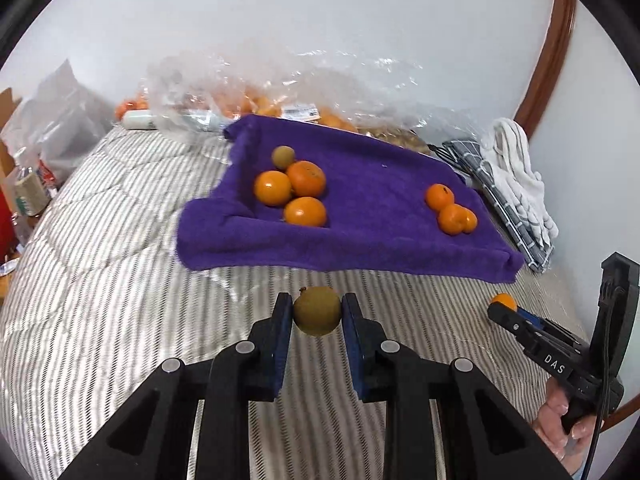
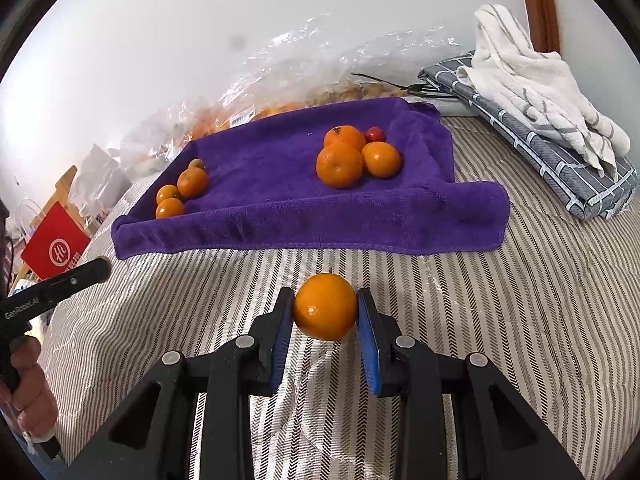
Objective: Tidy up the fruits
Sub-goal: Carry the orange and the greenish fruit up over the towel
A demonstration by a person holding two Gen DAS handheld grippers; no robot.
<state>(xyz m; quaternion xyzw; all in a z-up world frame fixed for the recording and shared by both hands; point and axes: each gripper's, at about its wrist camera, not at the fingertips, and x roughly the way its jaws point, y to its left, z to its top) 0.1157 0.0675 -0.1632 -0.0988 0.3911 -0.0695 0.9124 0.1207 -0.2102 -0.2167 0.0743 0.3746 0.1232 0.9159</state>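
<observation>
A big bed cover [image 1: 100,280] with thin grey stripes fills most of the view; on it lies a purple towel [image 1: 372,208] with its edges turned up. Behind the towel sits a see-through plastic bag [image 1: 280,84] with orange fruit inside; to the right lies a folded grey checked cloth [image 2: 540,148] with a white towel [image 2: 532,84] on top.

On the left side of the purple towel is a pile of three oranges [image 1: 294,194] with a small brown-green fruit [image 1: 283,157] touching them; on the right side are three more oranges [image 2: 352,158] and a little red fruit [image 2: 375,134] just behind.

The left gripper [image 1: 317,312] is squeezed tight on a brown-green round fruit [image 1: 317,311], above the striped cover, in front of the towel; the right gripper [image 2: 325,308] is pinching one orange [image 2: 325,306] the same way, also in front of the towel.
</observation>
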